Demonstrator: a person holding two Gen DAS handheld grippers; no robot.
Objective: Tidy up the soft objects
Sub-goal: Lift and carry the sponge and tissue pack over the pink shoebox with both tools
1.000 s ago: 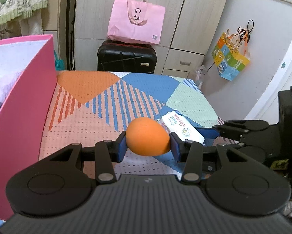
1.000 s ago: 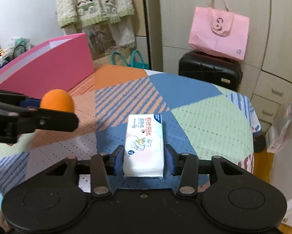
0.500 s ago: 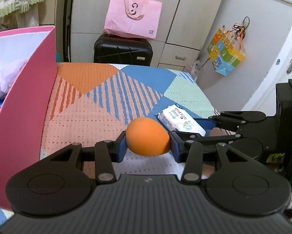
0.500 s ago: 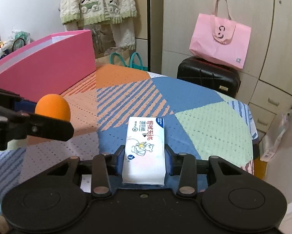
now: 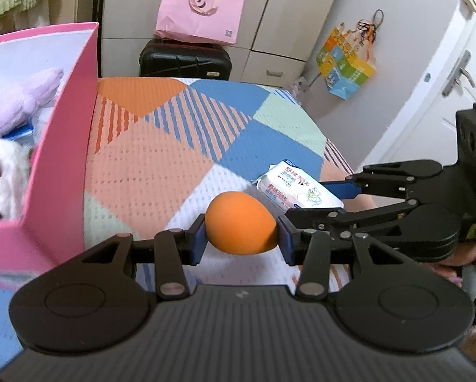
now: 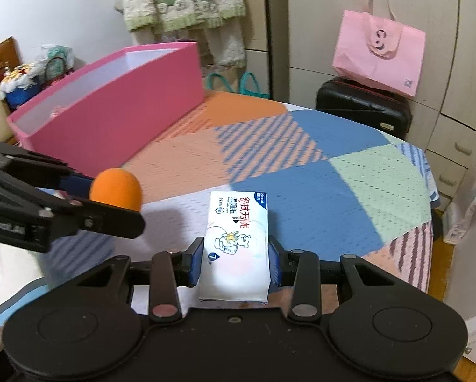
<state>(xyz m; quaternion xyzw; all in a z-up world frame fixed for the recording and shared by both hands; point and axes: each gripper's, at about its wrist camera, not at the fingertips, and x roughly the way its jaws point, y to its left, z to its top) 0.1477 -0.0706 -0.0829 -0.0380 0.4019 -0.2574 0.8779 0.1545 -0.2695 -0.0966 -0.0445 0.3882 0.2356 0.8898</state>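
Both grippers tilt downward above a patchwork bedspread [image 6: 349,191]. The left gripper [image 5: 241,234] pinches an orange foam egg [image 5: 239,227] between its blue pads. The right gripper [image 6: 236,261] has just been closing; its pads press the sides of a white tissue pack [image 6: 234,245]. Left of the fingers stands an open pink box [image 6: 117,111] containing plush toys [image 5: 21,102]. Beyond the fingertips, a pink tote bag [image 6: 379,54] rests on a black suitcase [image 6: 362,108] before cabinets.

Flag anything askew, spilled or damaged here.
Nothing stands out. The left tongs grip the orange ball and the right tongs the tissue pack, neither visibly crushed; plush toys lie inside the pink box.
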